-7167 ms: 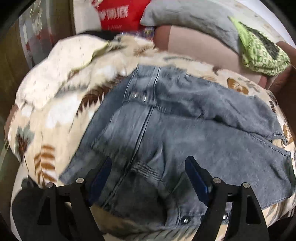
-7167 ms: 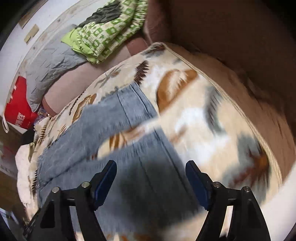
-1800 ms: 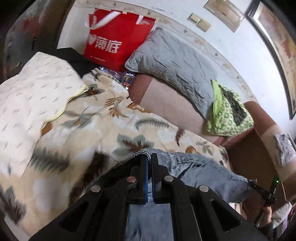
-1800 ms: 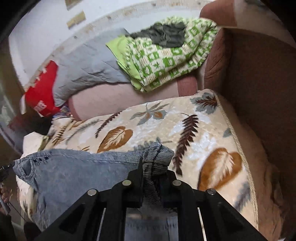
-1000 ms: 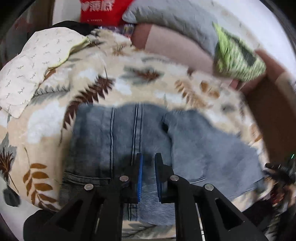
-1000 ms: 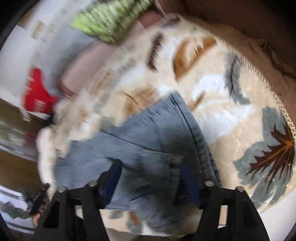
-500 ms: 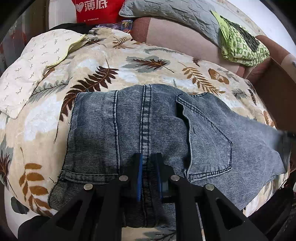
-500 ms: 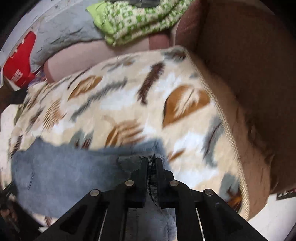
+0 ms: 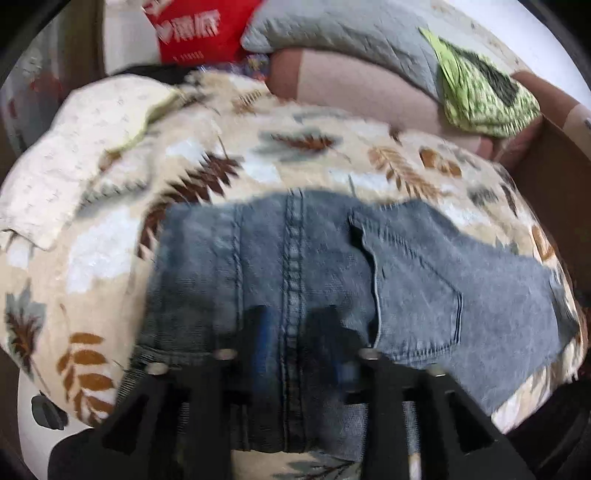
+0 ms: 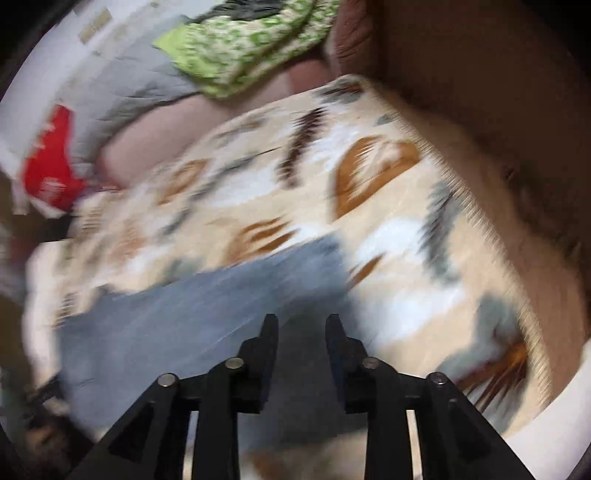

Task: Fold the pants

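L claw: jaws have just been opening and stand part-open, one on each side of the center seam of the pants. Pads are blurred; no pinch on the denim visible, fabric lies flat betw. them.

R claw: jaws have just been opening, now apart w/ a clear gap. Denim lies below and betw. the fingers, but nothing is clamped. View is heavily motion-blurred.

Pants: grey-blue denim, laid flat on the leaf-print blanket, folded into a broad band running across the sofa seat. In the L wrist view the center seam runs straight away from the claw; back pocket sits just right of the seam, facing up. Waistband edge is nearest the L claw. In the R wrist view the far end of the pants stops near the middle of the blanket, w/ bare blanket to the right.

Beyond the pants:
- Cream pillow, small print, on the blanket at far left.
- Sofa backrest, pinkish-brown, behind the blanket.
- Grey quilted cushion leaning on the backrest.
- Green patterned cloth, bunched, beside the cushion at the sofa's right end.
- Brown armrest along the blanket's right edge.
- Red bag w/ white lettering, farthest back at left.
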Demonstrator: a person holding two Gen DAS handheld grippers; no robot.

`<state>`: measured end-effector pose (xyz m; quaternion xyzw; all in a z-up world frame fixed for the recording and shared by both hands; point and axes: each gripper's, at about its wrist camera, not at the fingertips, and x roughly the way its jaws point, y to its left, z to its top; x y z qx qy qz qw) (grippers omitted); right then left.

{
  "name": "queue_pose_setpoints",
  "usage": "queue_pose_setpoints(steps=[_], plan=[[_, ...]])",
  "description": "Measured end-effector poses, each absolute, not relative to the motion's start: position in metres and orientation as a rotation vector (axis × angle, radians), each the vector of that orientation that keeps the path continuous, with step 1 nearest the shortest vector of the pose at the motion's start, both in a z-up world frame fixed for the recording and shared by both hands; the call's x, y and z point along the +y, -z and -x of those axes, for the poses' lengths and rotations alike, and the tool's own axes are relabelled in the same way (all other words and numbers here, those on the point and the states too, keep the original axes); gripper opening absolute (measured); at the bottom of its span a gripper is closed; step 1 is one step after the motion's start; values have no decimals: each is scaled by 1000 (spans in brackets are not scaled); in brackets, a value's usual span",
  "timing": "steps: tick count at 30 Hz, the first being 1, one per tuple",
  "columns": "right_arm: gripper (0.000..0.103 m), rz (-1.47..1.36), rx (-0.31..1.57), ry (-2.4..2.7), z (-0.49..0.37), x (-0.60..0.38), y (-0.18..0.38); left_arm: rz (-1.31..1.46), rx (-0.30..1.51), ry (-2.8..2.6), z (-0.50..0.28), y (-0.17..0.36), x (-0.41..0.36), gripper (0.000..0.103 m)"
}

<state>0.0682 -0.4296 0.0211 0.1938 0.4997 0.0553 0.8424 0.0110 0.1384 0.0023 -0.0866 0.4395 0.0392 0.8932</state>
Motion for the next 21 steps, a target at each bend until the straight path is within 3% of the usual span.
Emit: queue_pose_setpoints(steps=[1, 2, 3, 6, 11, 15, 17, 18, 21], plan=[[63, -481, 1055, -167, -57, -429, -19, 172, 899, -106, -10, -3, 139, 62], [74, -521, 1089, -171, -48, -431, -9, 146, 920, -160, -12, 1, 141, 68], [79, -518, 1151, -133, -45, -432, 7, 125, 970, -212, -16, 9, 144, 68], [76, -612, 1277, -87, -40, -443, 49, 267, 1024, -247, -15, 17, 166, 69], [77, -434, 1133, -91, -56, -406, -22, 247, 853, -241, 0, -30, 157, 69], [78, -392, 1078, -253, -93, -351, -39, 174, 921, -224, -12, -10, 145, 70], [78, -404, 1072, -322, -111, -325, -26, 136, 1067, -275, -25, 32, 151, 74], [79, -396, 1077, -331, -116, -316, -14, 172, 1024, -274, -21, 35, 157, 81], [78, -330, 1282, -153, -144, -305, 56, 197, 1023, -285, -17, 23, 162, 81]])
